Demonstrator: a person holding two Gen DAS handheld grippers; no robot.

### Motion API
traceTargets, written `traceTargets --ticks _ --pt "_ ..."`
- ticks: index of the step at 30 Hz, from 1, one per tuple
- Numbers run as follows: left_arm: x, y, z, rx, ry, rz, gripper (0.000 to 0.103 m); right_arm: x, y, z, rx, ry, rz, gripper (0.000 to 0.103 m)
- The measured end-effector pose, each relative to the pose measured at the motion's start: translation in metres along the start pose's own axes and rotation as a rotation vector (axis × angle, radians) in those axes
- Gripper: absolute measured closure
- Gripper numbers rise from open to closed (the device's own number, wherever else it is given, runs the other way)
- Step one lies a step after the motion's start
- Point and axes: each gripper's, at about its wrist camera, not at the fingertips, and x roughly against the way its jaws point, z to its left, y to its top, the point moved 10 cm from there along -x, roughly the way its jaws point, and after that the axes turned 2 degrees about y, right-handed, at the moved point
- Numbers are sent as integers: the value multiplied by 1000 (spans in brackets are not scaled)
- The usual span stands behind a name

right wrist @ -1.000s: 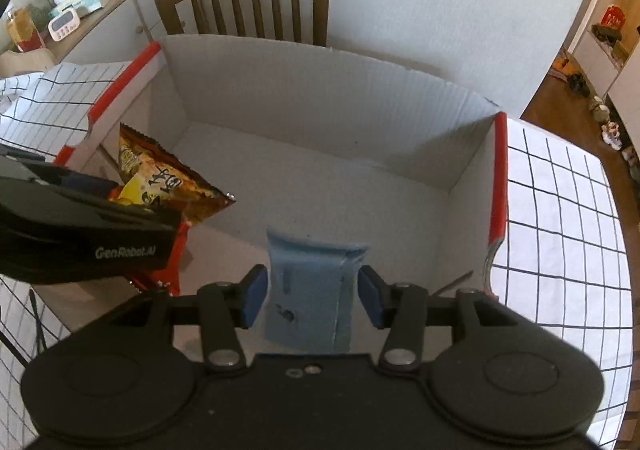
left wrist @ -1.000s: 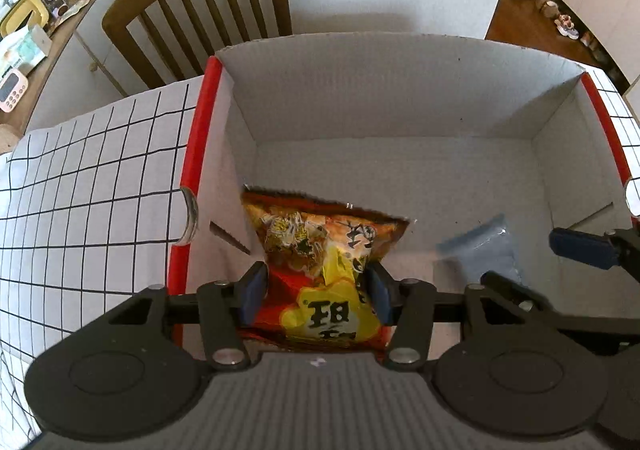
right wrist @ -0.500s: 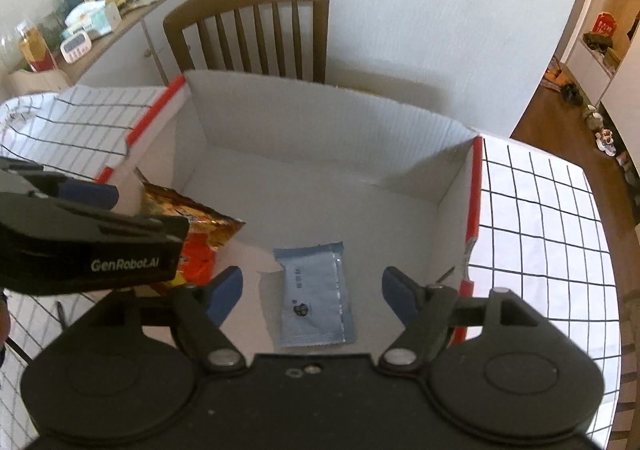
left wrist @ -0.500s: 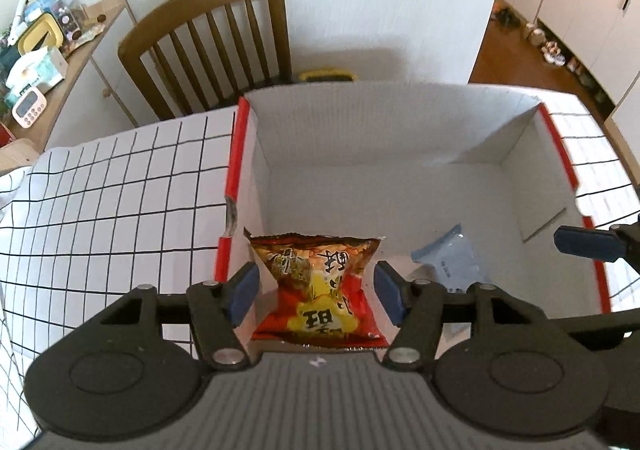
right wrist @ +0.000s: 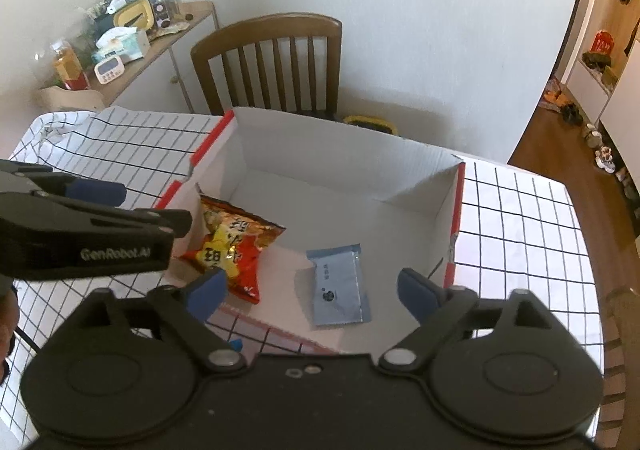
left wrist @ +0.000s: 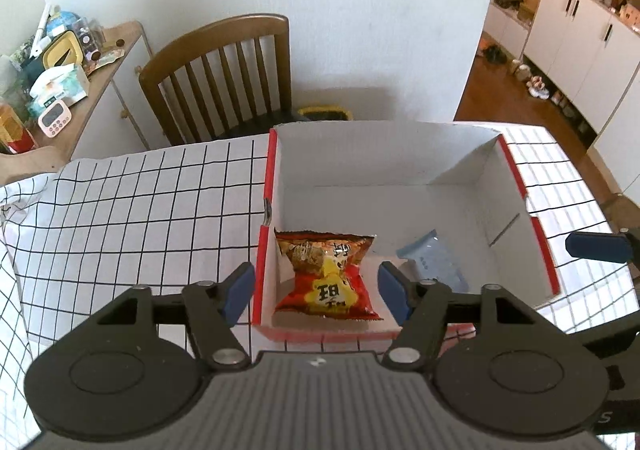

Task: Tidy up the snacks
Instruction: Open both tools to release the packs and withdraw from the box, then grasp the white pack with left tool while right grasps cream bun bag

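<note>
Both snacks lie inside the cardboard box (left wrist: 460, 153) on the bench: the red snack bag (left wrist: 326, 276) at lower centre between the left tongs (left wrist: 316, 288), the blue sachet (right wrist: 340, 286) below the right tongs (right wrist: 312, 290). Both tongs' jaws have just been opening and stand apart, gripping nothing.

Black tongs (left wrist: 316, 286), blue pads (right wrist: 206, 290)
</note>
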Motion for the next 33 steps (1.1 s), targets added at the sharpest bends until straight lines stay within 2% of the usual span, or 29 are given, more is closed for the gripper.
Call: traceTargets --ticks 5,8,12,15,25,33 --pt "21 -13 6 21 -23 -15 33 19 -10 3 -17 18 -16 5" --pt "34 -24 7 27 -39 -29 25 27 -20 5 -18 26 -16 3" --pt "47 -41 5 24 -53 -41 25 39 -37 9 -25 45 -18 3" --pt "55 -58 4 21 -75 -41 19 49 -53 13 -26 64 -19 0" --pt "60 -135 -8 35 -145 43 15 67 -129 37 -12 140 47 0" --pt "58 -192 -32 -10 -170 89 15 76 -188 49 49 116 86 0"
